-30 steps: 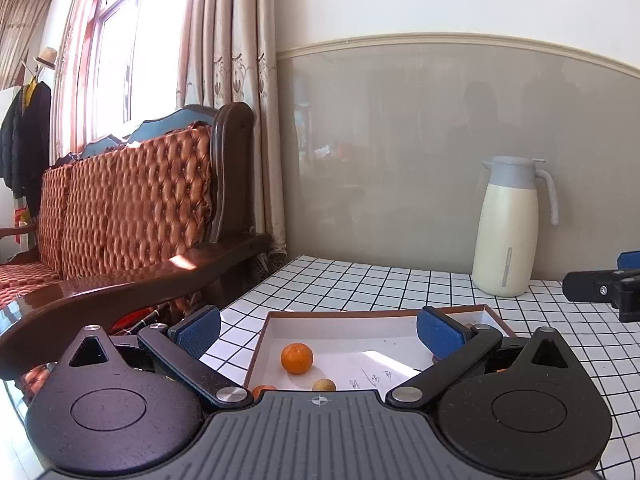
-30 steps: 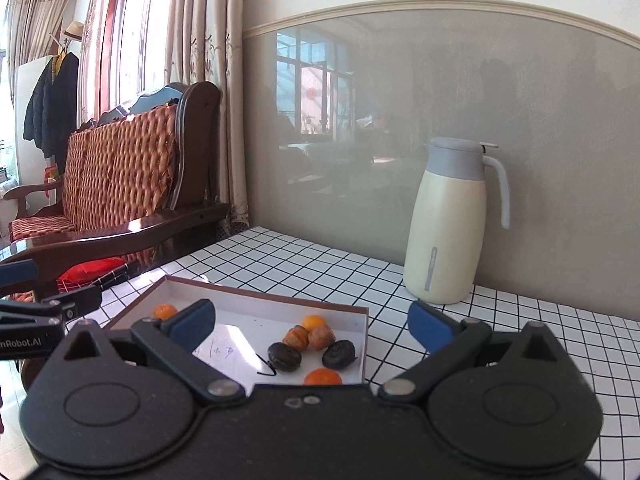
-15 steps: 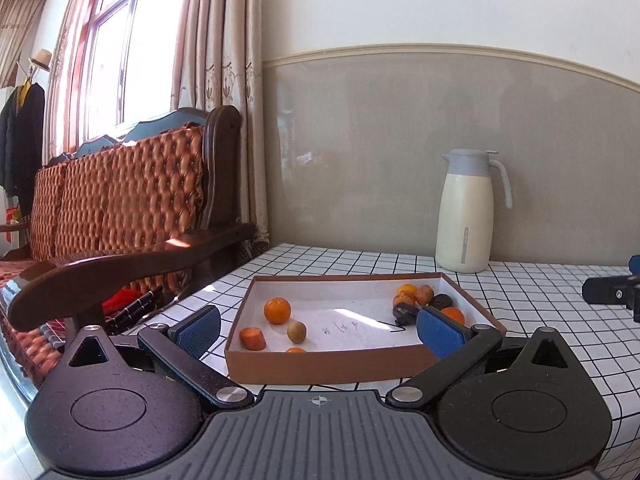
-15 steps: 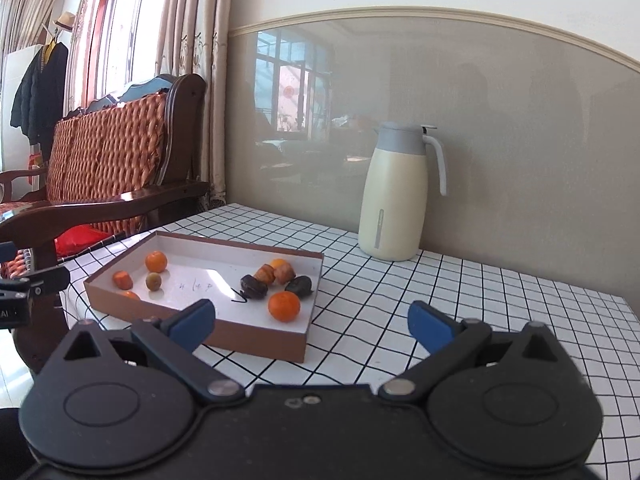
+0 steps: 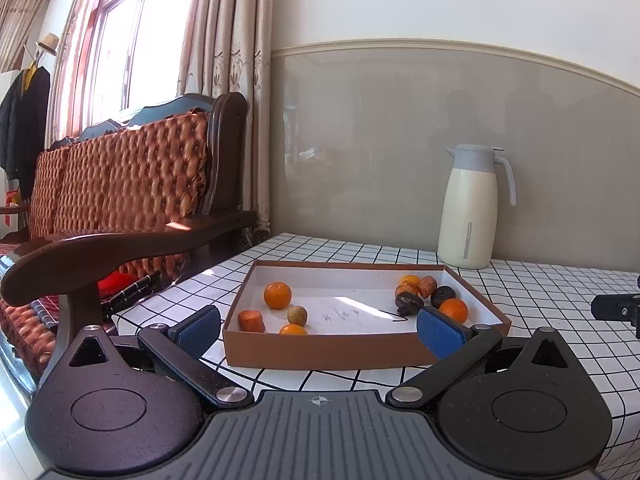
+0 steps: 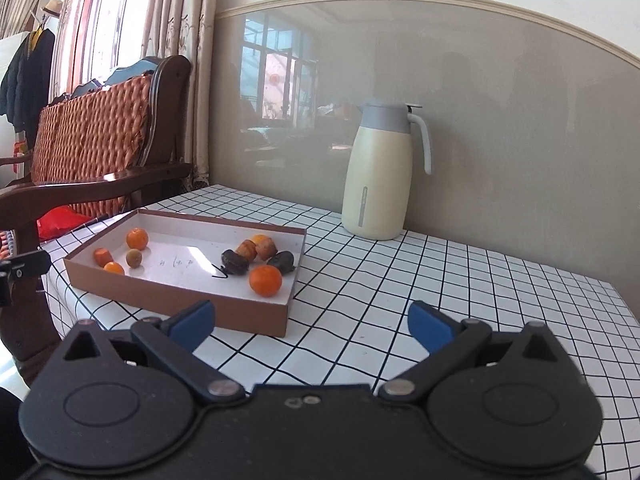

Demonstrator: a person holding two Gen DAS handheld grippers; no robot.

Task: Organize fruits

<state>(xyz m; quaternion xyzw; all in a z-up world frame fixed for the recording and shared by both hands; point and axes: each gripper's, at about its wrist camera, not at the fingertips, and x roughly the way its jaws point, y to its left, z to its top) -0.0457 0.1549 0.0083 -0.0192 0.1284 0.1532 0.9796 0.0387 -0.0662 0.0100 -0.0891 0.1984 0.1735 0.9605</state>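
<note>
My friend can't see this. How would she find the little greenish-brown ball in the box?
Start at the cream jug by the wall, then come forward to the brown box on the checked table. Look at the box's left end, where four small fruits sit apart from the darker pile. The greenish-brown ball lies among them: it alone is dull olive, while its neighbours are orange.

Table (image 6: 460, 280) w/ white cloth, black grid lines. Directly on it are 2 things: a shallow brown cardboard box (image 6: 180, 294) w/ white inside, near the left-front corner, and a cream thermos jug (image 6: 380, 176) w/ grey lid, upright at the back edge by the wall. Box and jug are well apart. In left view the same box (image 5: 320, 350) is front-centre, jug (image 5: 468, 210) behind-right.
</note>
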